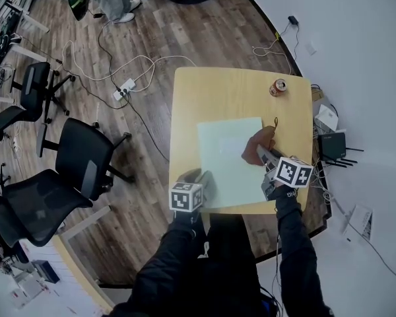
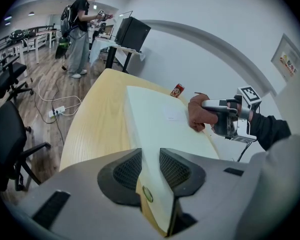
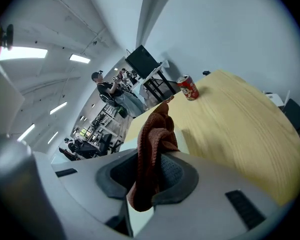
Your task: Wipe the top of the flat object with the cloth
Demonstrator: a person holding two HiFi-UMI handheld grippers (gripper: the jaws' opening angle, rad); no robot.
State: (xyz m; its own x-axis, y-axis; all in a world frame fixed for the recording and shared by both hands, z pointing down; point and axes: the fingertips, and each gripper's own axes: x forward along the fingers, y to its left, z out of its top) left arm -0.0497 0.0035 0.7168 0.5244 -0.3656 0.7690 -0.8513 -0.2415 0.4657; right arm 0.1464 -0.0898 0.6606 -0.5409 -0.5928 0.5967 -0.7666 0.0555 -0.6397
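A pale green flat board (image 1: 230, 157) lies on the wooden table (image 1: 211, 94). My left gripper (image 1: 201, 183) sits at the board's near left corner, and in the left gripper view its jaws are shut on the board (image 2: 160, 119) edge, one pad on each side. My right gripper (image 1: 264, 156) hovers over the board's right edge, shut on a brown cloth (image 1: 262, 138). The cloth (image 3: 157, 134) bunches up between the right jaws and touches the board's top near its right side. From the left gripper view the cloth (image 2: 197, 115) is pressed on the board.
A red drink can (image 1: 278, 87) stands on the table's far right part. Black office chairs (image 1: 79, 157) stand to the left on the wood floor, with cables and a power strip (image 1: 124, 88). A router and clutter (image 1: 331, 144) lie past the table's right edge. A person (image 2: 80, 34) stands far off.
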